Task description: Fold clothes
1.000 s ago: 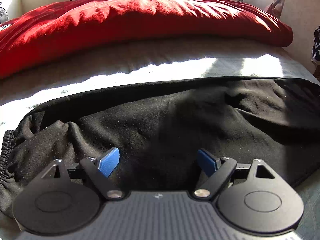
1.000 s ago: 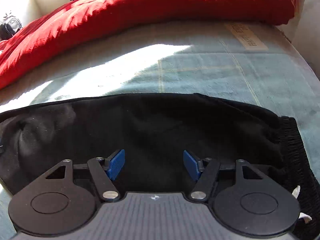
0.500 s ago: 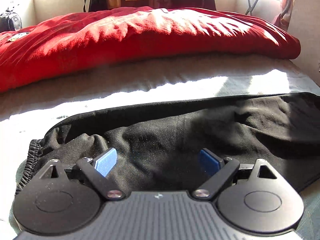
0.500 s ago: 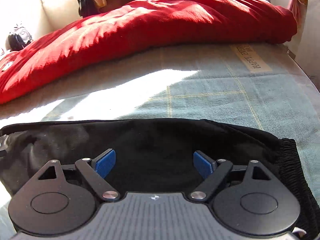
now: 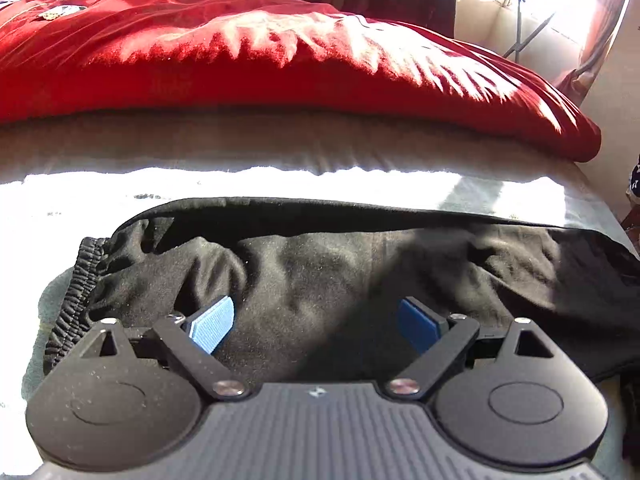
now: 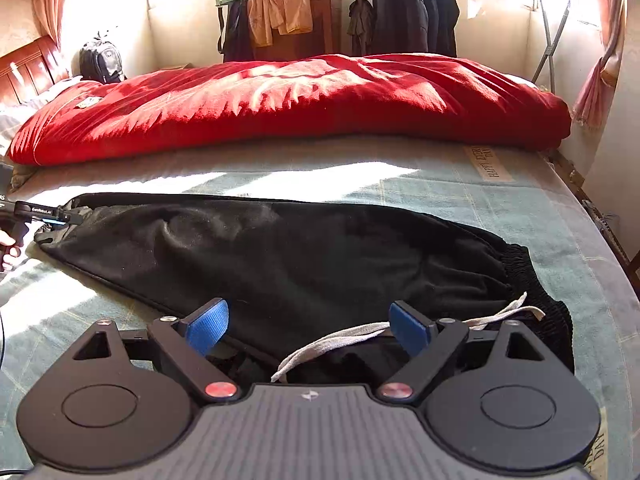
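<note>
Left gripper [image 5: 316, 324]: lower centre of its own view, blue pads [image 5: 212, 324] spread wide, nothing between them; tilted downward over the cloth, pads clear of it.

Right gripper [image 6: 308, 326]: lower centre of its own view, jaws spread, having just been opening; nothing pinched. A white drawstring [image 6: 360, 340] lies loose on the cloth under the gap and passes behind the right-hand pad without being pressed.

Black trousers [image 6: 300, 256]: folded lengthwise into a long band across the middle of both views, flat on the bed. Elastic waistband [image 6: 524, 276] at lower right of the right-wrist view, just beside the right gripper; gathered cuff [image 5: 80, 292] at middle left of the left-wrist view, near the left pad.

Left gripper again, far left edge of the right-wrist view: finger tips above the cuff end; a hand [image 6: 8, 244] grips its handle.

Bed sheet [image 6: 480, 208]: pale green check, sunlit strip beyond the trousers.

Red quilt [image 6: 300, 100]: rolled along the far side, upper half of both frames, well apart from the trousers.

Containers: cannot tell of any holding anything.
</note>
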### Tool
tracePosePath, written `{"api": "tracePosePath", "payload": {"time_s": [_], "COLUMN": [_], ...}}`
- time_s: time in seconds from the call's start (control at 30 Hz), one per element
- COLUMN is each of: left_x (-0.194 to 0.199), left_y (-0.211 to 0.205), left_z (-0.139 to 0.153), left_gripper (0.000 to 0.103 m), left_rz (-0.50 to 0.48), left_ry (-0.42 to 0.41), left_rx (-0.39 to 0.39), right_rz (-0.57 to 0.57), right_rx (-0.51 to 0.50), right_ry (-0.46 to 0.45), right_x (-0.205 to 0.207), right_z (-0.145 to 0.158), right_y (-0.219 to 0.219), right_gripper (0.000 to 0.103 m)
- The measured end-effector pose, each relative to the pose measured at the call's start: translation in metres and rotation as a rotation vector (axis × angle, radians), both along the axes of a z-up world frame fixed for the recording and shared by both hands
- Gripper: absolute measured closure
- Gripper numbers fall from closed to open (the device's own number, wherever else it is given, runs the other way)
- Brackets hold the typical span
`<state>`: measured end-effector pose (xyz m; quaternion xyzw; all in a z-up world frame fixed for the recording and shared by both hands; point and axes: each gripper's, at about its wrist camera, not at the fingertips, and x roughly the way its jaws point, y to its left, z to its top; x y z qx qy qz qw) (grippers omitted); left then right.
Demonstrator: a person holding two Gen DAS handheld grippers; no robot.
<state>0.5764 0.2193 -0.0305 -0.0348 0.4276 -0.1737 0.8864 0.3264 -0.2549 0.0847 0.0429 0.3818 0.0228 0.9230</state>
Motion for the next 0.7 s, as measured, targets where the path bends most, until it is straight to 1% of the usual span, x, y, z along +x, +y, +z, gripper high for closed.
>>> {"api": "tracePosePath", "payload": {"time_s": [0.07, 0.13, 0.2, 0.23, 0.33, 0.43, 0.47, 0.53, 0.63, 0.7], "left_x": [0.018, 0.036, 0.052, 0.058, 0.069, 0.066, 0.063, 0.055, 0.040, 0.043], "left_y": [-0.003, 0.005, 0.018, 0.025, 0.046, 0.068, 0.073, 0.077, 0.078, 0.079], "left_z": [-0.008, -0.021, -0.034, -0.035, -0.024, -0.003, 0.002, 0.005, -0.005, -0.020], "left_gripper": [0.013, 0.013, 0.014, 0.014, 0.014, 0.014, 0.014, 0.013, 0.013, 0.013], "left_rz": [0.007, 0.062, 0.122, 0.145, 0.220, 0.246, 0.236, 0.175, 0.084, 0.102], "left_ry": [0.004, 0.023, 0.022, 0.009, -0.052, -0.087, -0.086, -0.051, 0.006, 0.041], "left_rx": [0.000, 0.020, 0.051, 0.051, 0.024, -0.055, -0.082, -0.129, -0.161, -0.119], "right_rz": [-0.012, -0.046, -0.083, -0.102, -0.167, -0.214, -0.225, -0.236, -0.237, -0.229], "right_rx": [0.035, 0.048, 0.060, 0.067, 0.087, 0.112, 0.125, 0.146, 0.154, 0.158], "right_ry": [-0.012, -0.025, -0.034, -0.036, -0.033, -0.023, -0.022, -0.020, -0.010, 0.000], "right_x": [-0.013, -0.027, -0.039, -0.045, -0.060, -0.068, -0.070, -0.071, -0.066, -0.059], "right_z": [0.000, 0.003, 0.005, 0.005, 0.002, -0.004, -0.005, -0.009, -0.012, -0.014], "right_y": [0.005, 0.007, 0.006, 0.005, 0.000, -0.003, -0.003, -0.002, 0.002, 0.007], "right_gripper": [0.012, 0.012, 0.012, 0.012, 0.011, 0.011, 0.011, 0.011, 0.011, 0.011]}}
